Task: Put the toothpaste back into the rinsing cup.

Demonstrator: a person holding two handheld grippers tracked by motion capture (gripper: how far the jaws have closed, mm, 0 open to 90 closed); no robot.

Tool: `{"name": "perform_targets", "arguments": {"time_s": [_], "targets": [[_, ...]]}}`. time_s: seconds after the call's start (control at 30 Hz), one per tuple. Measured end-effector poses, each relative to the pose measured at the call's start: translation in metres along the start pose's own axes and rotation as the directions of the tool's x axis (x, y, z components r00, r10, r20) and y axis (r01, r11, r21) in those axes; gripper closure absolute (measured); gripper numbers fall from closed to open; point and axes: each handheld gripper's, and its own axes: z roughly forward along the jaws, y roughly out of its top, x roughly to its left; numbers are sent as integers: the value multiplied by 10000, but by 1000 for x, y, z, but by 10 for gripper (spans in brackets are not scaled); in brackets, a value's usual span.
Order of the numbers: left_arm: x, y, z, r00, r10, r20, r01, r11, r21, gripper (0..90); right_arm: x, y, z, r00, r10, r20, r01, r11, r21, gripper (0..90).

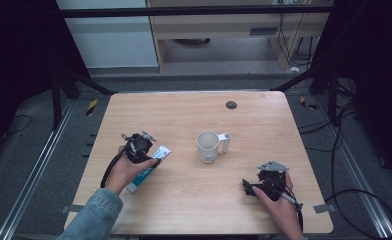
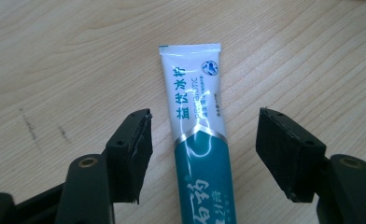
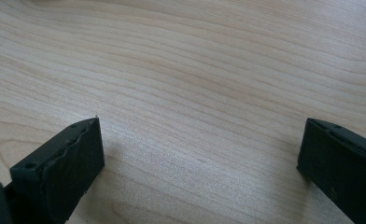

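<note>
A white and teal toothpaste tube [image 1: 145, 172] lies flat on the wooden table [image 1: 184, 200] at the left. My left gripper [image 1: 153, 159] is lowered over it. In the left gripper view the tube [image 2: 197, 116] runs up between the two black jaws, with a gap of bare wood on each side, so the left gripper [image 2: 204, 144] is open around it and its pads do not touch it. At the front right of the table my right gripper [image 1: 247, 188] rests low, and its jaws stand wide apart over bare wood, open [image 3: 200, 158].
A white mug [image 1: 207, 146] with its handle to the right stands upright mid-table, between the two hands. A small dark round disc [image 1: 231, 104] lies near the far edge. Black frame bars and cables surround the table.
</note>
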Motion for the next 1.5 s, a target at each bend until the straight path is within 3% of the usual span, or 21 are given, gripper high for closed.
{"name": "perform_targets", "arguments": {"time_s": [0.33,0.57,1.03,1.5], "targets": [[-1,3,19,9998,-127,-143,134,9986,516,438,-1,0,0,10000,-51,-40,51,10000,17,5],[3,2,21,9995,-321,37,318,9976,617,497,-1,0,0,10000,-59,-38,59,10000,17,5],[5,0,27,9984,-530,213,508,9942,953,516,-1,0,0,10000,-58,-38,58,10000,20,5],[6,4,28,9985,-389,380,335,9903,1346,541,-1,0,0,10000,-59,-39,59,10000,20,5]]}}
